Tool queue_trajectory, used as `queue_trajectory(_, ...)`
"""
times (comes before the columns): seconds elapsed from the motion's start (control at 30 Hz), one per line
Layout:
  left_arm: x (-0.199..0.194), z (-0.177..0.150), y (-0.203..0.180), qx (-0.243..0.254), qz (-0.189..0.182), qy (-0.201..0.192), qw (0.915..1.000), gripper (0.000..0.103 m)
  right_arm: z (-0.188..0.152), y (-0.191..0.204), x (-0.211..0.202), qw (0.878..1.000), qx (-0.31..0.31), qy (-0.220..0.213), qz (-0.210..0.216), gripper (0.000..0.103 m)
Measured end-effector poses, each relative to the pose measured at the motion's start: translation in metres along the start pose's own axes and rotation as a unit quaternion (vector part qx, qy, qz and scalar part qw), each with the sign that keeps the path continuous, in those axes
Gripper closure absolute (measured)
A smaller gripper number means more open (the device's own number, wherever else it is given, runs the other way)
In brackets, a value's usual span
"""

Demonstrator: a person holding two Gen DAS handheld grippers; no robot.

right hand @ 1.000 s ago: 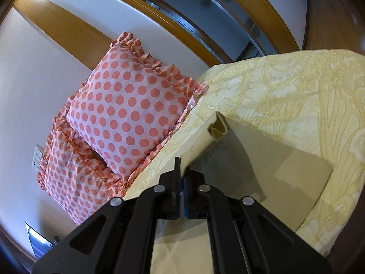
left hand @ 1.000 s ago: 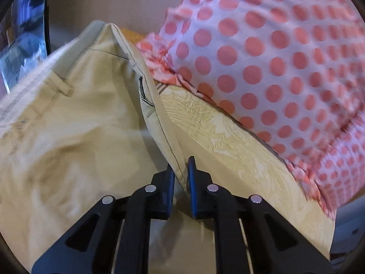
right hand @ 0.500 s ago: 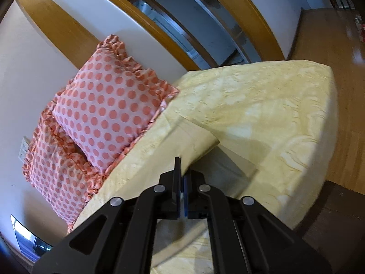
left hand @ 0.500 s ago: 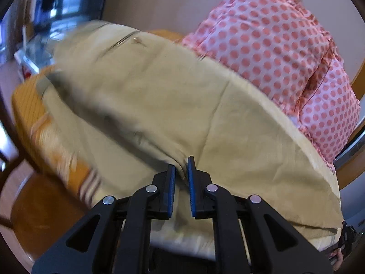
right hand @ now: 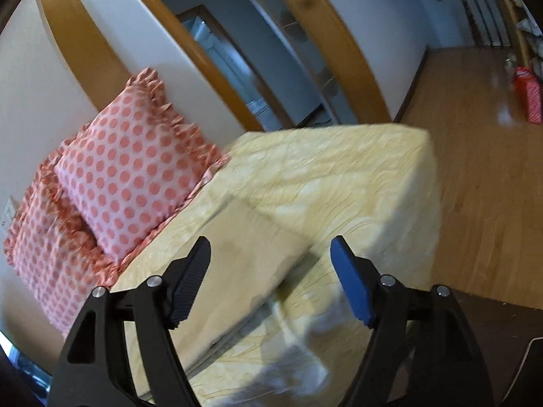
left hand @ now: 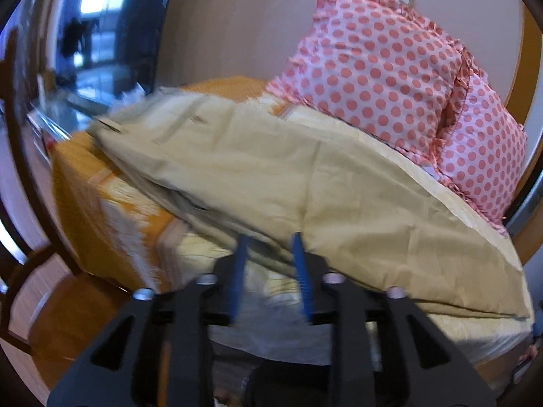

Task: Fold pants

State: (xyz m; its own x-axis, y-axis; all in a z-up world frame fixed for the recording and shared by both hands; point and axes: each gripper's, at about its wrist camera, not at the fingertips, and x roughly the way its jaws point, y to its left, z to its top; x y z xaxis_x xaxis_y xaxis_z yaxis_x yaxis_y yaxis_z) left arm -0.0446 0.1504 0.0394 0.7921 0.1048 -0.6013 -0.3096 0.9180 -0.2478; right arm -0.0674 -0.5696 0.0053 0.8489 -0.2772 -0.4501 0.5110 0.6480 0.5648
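The khaki pants (left hand: 271,176) lie folded lengthwise along the near edge of the bed, waistband end toward the left. My left gripper (left hand: 269,244) is open at the pants' near edge, holding nothing. In the right wrist view the pants' leg end (right hand: 237,264) lies flat on the yellow bedspread (right hand: 339,183). My right gripper (right hand: 271,247) is wide open just above that end, holding nothing.
Two pink polka-dot pillows (left hand: 390,78) lean on the wall at the head of the bed, also in the right wrist view (right hand: 129,176). An orange cover (left hand: 101,183) drapes the bed's left corner. Wooden floor (right hand: 475,135) lies beyond the bed's far side.
Both grippers held the pants shut and carried them down onto the bed. Now both have opened and let go, and the pants lie flat.
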Motion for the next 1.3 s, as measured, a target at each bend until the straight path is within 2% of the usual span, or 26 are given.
queue_trajectory(0.03,-0.009,0.0,0.003,0.0,0.007,-0.016,0.9999,0.04,0.001,-0.002,0.002,1.0,0.002,0.003,-0.004,0.035)
queue_trajectory(0.07,-0.016,0.001,0.005,-0.002,0.011,-0.029,0.9995,0.037,0.0,-0.004,0.006,1.0,0.006,0.01,-0.005,0.04)
queue_trajectory(0.1,-0.02,0.002,0.007,-0.004,0.014,-0.036,0.9992,0.036,-0.002,-0.007,0.013,1.0,0.012,0.023,-0.003,0.046)
queue_trajectory(0.17,-0.028,0.008,0.011,-0.006,0.012,-0.052,0.9986,0.036,-0.009,-0.005,0.021,0.999,0.014,0.037,0.004,0.048)
queue_trajectory(0.2,-0.028,0.01,0.011,-0.006,0.011,-0.056,0.9984,0.036,-0.013,0.0,0.018,1.0,-0.002,0.023,-0.002,0.053)
queue_trajectory(0.27,-0.024,0.015,0.01,0.0,0.008,-0.061,0.9981,0.036,-0.023,0.011,0.023,0.999,-0.017,0.038,0.024,0.057)
queue_trajectory(0.33,-0.015,0.019,0.007,0.009,0.002,-0.06,0.9982,0.035,-0.031,0.024,0.026,0.998,-0.042,0.032,0.026,0.061)
queue_trajectory(0.37,-0.01,0.02,0.005,0.012,-0.001,-0.058,0.9983,0.035,-0.033,0.027,0.028,0.998,-0.049,0.032,0.031,0.079)
queue_trajectory(0.4,-0.003,0.021,0.004,0.014,-0.002,-0.054,0.9984,0.035,-0.036,0.027,0.033,0.997,-0.049,0.035,0.039,0.092)
queue_trajectory(0.43,0.002,0.02,0.005,0.014,-0.001,-0.05,0.9986,0.035,-0.037,0.025,0.034,0.998,-0.043,0.034,0.034,0.092)
queue_trajectory(0.5,0.014,0.02,0.007,0.012,0.0,-0.039,0.9992,0.035,-0.034,0.023,0.03,0.998,-0.034,0.029,0.053,0.1)
queue_trajectory(0.57,0.022,0.018,0.01,0.005,-0.005,-0.028,0.9996,0.035,-0.029,0.032,0.026,0.996,-0.046,0.029,0.07,0.1)
queue_trajectory(0.7,0.02,0.015,0.015,0.0,-0.008,-0.034,0.9994,0.035,-0.021,0.091,0.008,0.986,-0.102,0.014,0.131,0.1)
queue_trajectory(0.8,0.017,0.017,0.022,-0.01,0.0,-0.039,0.9992,0.034,-0.029,0.161,-0.002,0.966,-0.138,0.026,0.216,0.1)
queue_trajectory(0.87,0.016,0.018,0.029,-0.019,0.01,-0.04,0.9989,0.034,-0.047,0.212,-0.009,0.945,-0.169,0.046,0.277,0.1)
queue_trajectory(0.97,0.013,0.019,0.041,-0.035,0.021,-0.042,0.9983,0.034,-0.098,0.289,-0.025,0.895,-0.226,0.094,0.372,0.099)
queue_trajectory(1.03,0.011,0.02,0.05,-0.043,0.031,-0.043,0.9977,0.034,-0.15,0.336,-0.035,0.849,-0.287,0.146,0.419,0.09)
queue_trajectory(1.07,0.01,0.02,0.054,-0.046,0.037,-0.044,0.9973,0.034,-0.185,0.358,-0.042,0.816,-0.337,0.184,0.431,0.078)
queue_trajectory(1.1,0.009,0.02,0.056,-0.048,0.039,-0.045,0.9971,0.034,-0.205,0.367,-0.046,0.798,-0.365,0.201,0.434,0.055)
queue_trajectory(1.13,0.008,0.02,0.063,-0.052,0.044,-0.046,0.9966,0.034,-0.226,0.373,-0.051,0.781,-0.394,0.212,0.435,0.046)
queue_trajectory(1.17,0.008,0.021,0.067,-0.055,0.046,-0.047,0.9963,0.034,-0.242,0.374,-0.058,0.772,-0.414,0.208,0.435,0.038)
queue_trajectory(1.2,0.008,0.021,0.071,-0.057,0.046,-0.048,0.9962,0.034,-0.248,0.374,-0.06,0.771,-0.418,0.203,0.436,0.038)
queue_trajectory(1.27,0.01,0.023,0.079,-0.06,0.051,-0.049,0.9957,0.033,-0.254,0.375,-0.055,0.774,-0.411,0.213,0.431,0.038)
queue_trajectory(1.3,0.012,0.024,0.081,-0.063,0.05,-0.048,0.9956,0.033,-0.254,0.375,-0.048,0.783,-0.402,0.22,0.42,0.038)
